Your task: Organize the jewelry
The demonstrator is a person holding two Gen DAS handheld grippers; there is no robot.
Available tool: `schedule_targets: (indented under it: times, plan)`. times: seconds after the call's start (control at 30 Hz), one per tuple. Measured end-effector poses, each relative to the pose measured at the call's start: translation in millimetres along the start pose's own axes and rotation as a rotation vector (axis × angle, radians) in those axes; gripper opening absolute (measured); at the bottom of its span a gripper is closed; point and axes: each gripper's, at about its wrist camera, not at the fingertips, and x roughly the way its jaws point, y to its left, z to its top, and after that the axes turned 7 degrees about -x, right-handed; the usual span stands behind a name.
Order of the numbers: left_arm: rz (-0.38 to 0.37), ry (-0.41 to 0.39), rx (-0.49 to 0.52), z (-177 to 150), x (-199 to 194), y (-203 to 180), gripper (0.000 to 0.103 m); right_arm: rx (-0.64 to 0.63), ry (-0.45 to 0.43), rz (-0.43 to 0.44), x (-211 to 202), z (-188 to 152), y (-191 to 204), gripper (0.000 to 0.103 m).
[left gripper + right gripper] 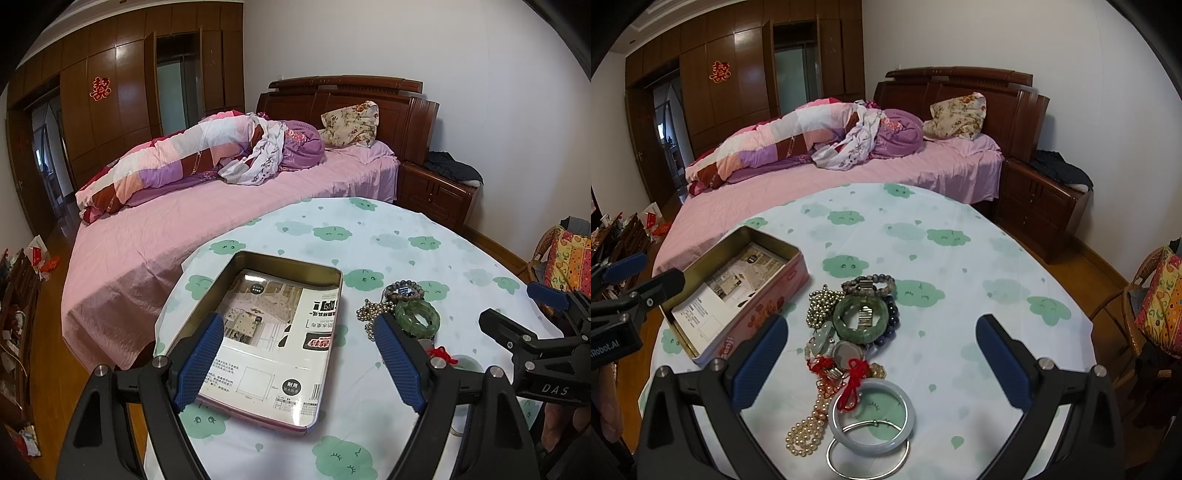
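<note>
Smooth pale bangle, rectangular tin

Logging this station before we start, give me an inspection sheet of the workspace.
Surface: round table, cloud-print cloth.
Job's things: open tin holding only a printed sheet; jewelry beside it in one pile: green bangle, pale bangle, thin silver bangle, pearl strand, red cord.
Clutter: nothing seen.
Grippers: left gripper open above the tin; right gripper open above the pile; both hold nothing.
Cables: nothing seen.
Surroundings: bed, nightstand, wardrobe.
</note>
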Motion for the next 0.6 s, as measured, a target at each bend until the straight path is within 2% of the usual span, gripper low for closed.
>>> schedule_targets:
  times: [0.6]
  plan:
    - [0.000,0.004,0.001,0.6,0.7,-0.2,0.083,0.003,0.004,0.003,1.4,-1.0,-1.9,0.103]
